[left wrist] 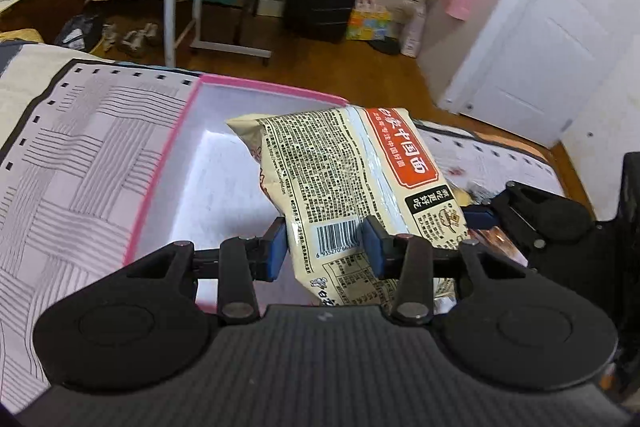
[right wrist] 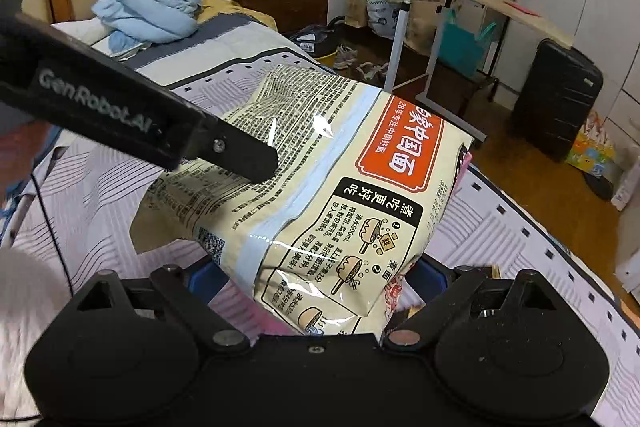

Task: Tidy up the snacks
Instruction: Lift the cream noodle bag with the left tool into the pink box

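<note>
Over on the left, the patterned bedspread is lying flat, and the pink-rimmed box is sitting on it, white inside and seemingly with nothing in it yet. The left gripper is pinching the lower part of the noodle packet, its blue pads pressing the wrapper near the barcode, so the packet is hanging above the box's right side, clear of the floor of it. Further right, the right gripper is taking the same packet's other end: the bag is filling the space between its fingers, though the pads are mostly hidden behind the plastic, so I cannot tell whether it is truly clamping.

What worries me is that two grippers are sharing one slippery, crinkly bag. If they are pulling apart or twisting against each other, the wrapper could slide out of one pinch and the packet would be swinging or dropping onto the bed rather than into the box. Squeezing harder is risking crushed noodles. The box is also light-looking, so a clumsy lowering could be nudging it along the bedspread.
</note>
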Tool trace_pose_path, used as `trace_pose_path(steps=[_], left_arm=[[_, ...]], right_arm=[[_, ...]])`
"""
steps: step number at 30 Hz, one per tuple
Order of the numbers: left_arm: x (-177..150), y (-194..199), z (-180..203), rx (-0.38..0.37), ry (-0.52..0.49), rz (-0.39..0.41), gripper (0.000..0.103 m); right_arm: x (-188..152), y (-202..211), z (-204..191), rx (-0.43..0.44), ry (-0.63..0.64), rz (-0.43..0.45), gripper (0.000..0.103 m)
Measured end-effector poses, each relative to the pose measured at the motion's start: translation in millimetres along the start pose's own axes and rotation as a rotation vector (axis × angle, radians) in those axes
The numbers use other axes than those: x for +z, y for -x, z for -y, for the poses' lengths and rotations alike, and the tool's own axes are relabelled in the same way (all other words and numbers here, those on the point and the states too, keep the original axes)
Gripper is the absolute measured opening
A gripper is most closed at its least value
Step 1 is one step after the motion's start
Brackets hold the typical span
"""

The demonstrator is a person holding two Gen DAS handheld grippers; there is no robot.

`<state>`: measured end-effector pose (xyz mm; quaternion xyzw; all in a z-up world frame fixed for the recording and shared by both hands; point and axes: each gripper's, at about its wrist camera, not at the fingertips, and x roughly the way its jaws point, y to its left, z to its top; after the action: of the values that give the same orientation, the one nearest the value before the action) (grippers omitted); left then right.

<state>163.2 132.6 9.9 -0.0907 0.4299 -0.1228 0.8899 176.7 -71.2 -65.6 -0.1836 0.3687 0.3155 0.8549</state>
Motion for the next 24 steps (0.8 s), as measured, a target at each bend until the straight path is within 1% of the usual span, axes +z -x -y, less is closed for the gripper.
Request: trace_pose_path(steps=[4, 7, 8, 9, 11, 13, 16, 20, 21, 23, 24], left_arm=[[23.1, -29.6, -20.4, 0.023, 0.031, 0.011, 0.039], [42.5, -60.9, -40.1, 0.04, 0.069, -0.005, 0.039], [44.4, -68.6, -47.5, 0.043, 0.089, -0.009, 0.039], [47.3, -78.3, -55.4, 0.043, 0.122, -0.023, 0.039], [51.1, -96.3, -71.9, 0.011, 0.199, -0.056, 0.039], [50.1, -112.4, -82.4, 0.008, 0.233, -0.056, 0.039], [46.8, -130.8, -88.2, 0.041, 0.237, -0.054, 0.039], [45.2, -148.4, -100.8, 0.056, 0.261, -0.095, 0.039], [45.0, -150.9, -102.3, 0.055, 0.266, -0.104, 0.039], [44.0, -157.1, -104.3, 0.065, 0.266, -0.122, 0.04], [43.3, -161.3, -102.3, 0.089, 0.252, -0.141, 0.041]], right_arm=[[18.5, -34.2, 11.9, 0.005, -0.012, 0.004, 0.096], [29.8, -62.1, 22.4, 0.032, -0.051, -0.019, 0.096], [32.4, -71.4, 25.4, 0.043, -0.03, -0.024, 0.096], [33.7, -79.4, 26.9, 0.044, 0.022, -0.026, 0.096], [37.8, -94.6, 28.8, 0.023, 0.128, -0.044, 0.095], [43.1, -106.2, 32.6, 0.041, 0.147, -0.068, 0.095], [47.4, -126.0, 33.5, 0.059, 0.183, -0.111, 0.095], [52.9, -145.4, 31.6, 0.073, 0.222, -0.176, 0.095], [52.2, -148.7, 30.0, 0.066, 0.24, -0.188, 0.095], [51.6, -154.4, 24.7, 0.014, 0.296, -0.186, 0.095], [49.6, -156.6, 18.7, -0.018, 0.342, -0.197, 0.095]])
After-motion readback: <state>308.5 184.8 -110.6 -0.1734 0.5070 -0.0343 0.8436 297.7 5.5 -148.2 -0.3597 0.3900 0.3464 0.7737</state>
